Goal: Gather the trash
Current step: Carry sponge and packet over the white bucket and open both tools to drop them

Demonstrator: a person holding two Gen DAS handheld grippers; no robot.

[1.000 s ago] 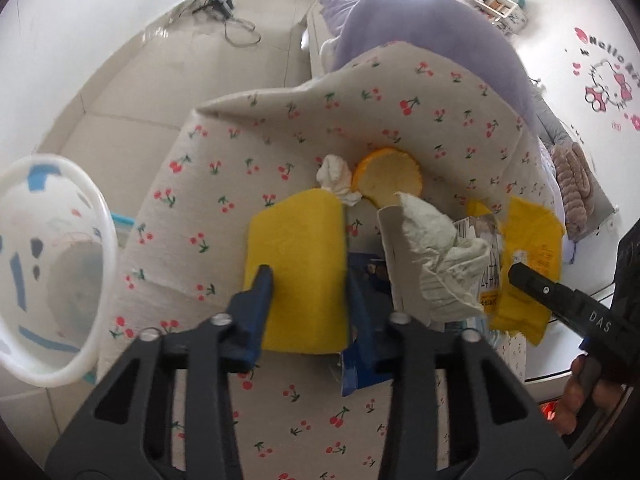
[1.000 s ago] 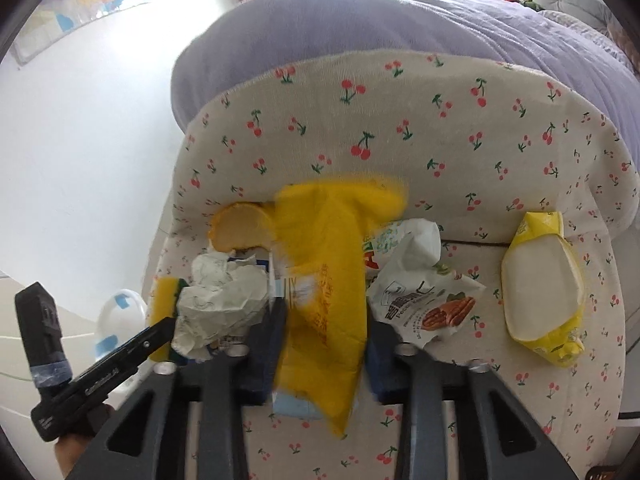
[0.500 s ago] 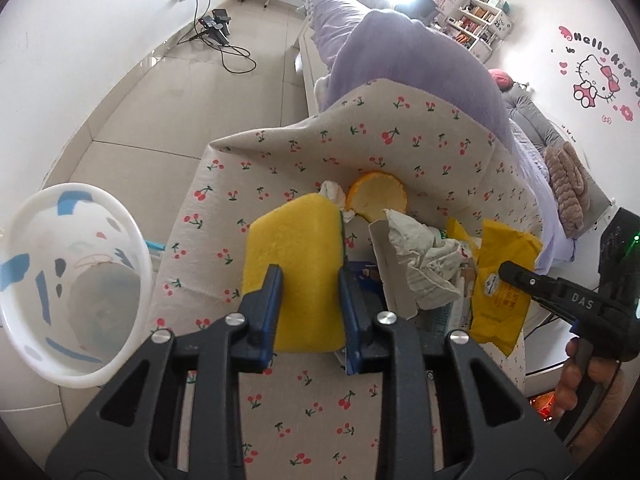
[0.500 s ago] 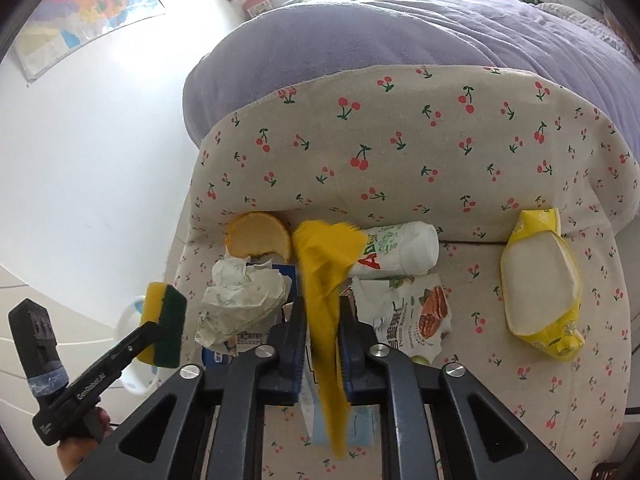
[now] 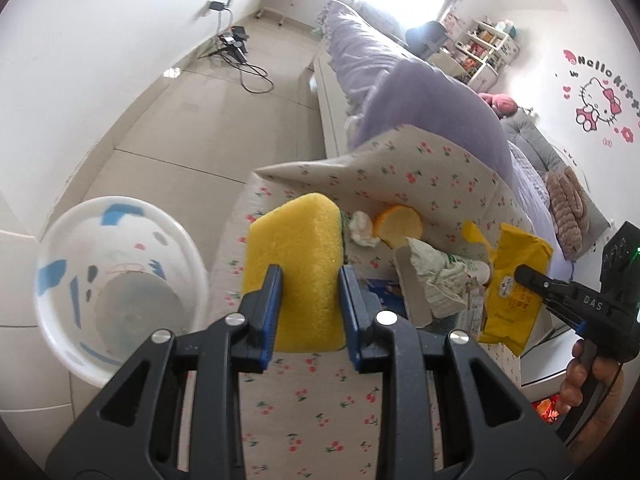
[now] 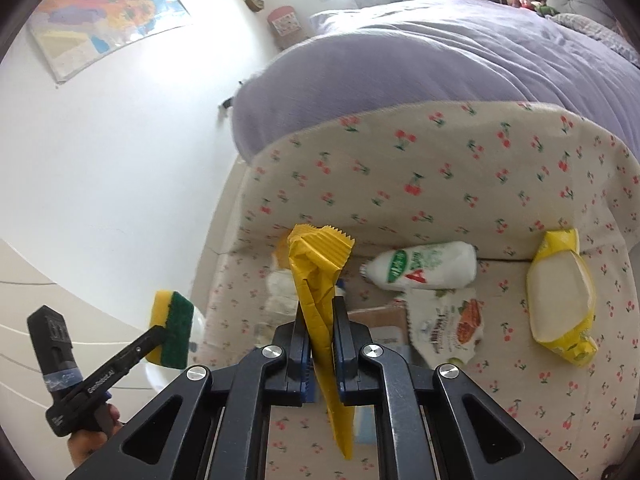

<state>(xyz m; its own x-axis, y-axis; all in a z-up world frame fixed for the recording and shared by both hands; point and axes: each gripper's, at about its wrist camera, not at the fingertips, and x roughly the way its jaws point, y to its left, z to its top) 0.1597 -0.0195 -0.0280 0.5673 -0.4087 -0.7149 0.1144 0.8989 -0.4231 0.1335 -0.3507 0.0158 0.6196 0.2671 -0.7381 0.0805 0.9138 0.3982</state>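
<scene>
A yellow sponge (image 5: pixel 298 276) with a green scrub face is held off the cloth, at 3 o'clock of the white bin (image 5: pixel 120 292). A yellow wrapper (image 6: pixel 320 300) hangs pinched, crumpled lengthwise. On the cloth lie a white bottle (image 6: pixel 424 266) on its side, a nut packet (image 6: pixel 448 328) at its 6 o'clock, a yellow pouch (image 6: pixel 560 304) at 3 o'clock.

A purple duvet (image 6: pixel 420 64) lies behind the cherry-print cloth (image 6: pixel 440 168). A map (image 6: pixel 108 12) hangs on the white wall, and a Hello Kitty sticker (image 5: pixel 600 100) on another. Cables (image 5: pixel 240 56) trail across the tiled floor (image 5: pixel 192 128).
</scene>
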